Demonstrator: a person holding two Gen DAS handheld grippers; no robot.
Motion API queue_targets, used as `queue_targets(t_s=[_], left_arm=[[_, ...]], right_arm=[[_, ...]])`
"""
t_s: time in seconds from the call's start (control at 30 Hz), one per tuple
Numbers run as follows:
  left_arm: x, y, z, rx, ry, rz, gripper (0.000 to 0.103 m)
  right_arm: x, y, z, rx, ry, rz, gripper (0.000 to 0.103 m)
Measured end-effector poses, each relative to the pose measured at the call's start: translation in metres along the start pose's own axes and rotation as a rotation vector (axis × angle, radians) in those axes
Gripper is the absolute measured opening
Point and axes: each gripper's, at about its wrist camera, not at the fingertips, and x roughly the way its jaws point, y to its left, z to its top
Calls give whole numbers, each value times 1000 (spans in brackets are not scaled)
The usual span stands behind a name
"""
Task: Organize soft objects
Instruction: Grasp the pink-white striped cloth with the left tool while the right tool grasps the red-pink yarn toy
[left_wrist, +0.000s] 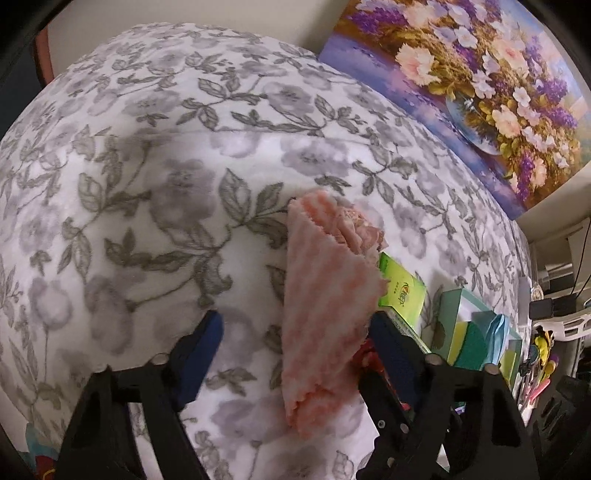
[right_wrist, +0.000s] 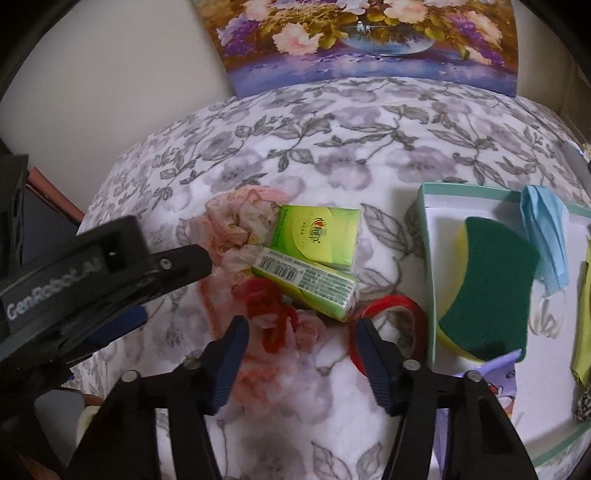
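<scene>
A pink striped cloth (left_wrist: 325, 295) lies on the floral blanket (left_wrist: 147, 166), bunched at its far end, between my left gripper's open fingers, nearer the right one. My left gripper (left_wrist: 295, 332) is open and empty. In the right wrist view the cloth (right_wrist: 240, 225) lies bunched beside two green tissue packs (right_wrist: 317, 236), with a red fuzzy cord (right_wrist: 269, 310) in front. My right gripper (right_wrist: 299, 336) is open above the cord, and the left gripper's body (right_wrist: 92, 266) shows at left. A teal-rimmed box (right_wrist: 424, 206) at right holds a green-yellow sponge (right_wrist: 487, 291) and a blue face mask (right_wrist: 546, 236).
A red tape ring (right_wrist: 391, 314) lies by my right gripper's right finger. A flower painting (right_wrist: 358, 40) leans on the wall behind the blanket. A purple packet (right_wrist: 498, 384) lies at the box's near side. Shelves with clutter (left_wrist: 554, 332) stand at far right in the left view.
</scene>
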Motion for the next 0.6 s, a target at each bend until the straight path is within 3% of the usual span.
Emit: queue_targets(t_s=[0.27,0.33,0.6], left_arm=[[20,-3,1,10,45,-6,60],[26,-3,1,7,62,-9,49],[28,-4,0,8,69,-38,22]], right_arm=[[11,0,4,8,6,11,45],[12,-1,4,12,7,13,43],[16,2,4,0,16,27,33]])
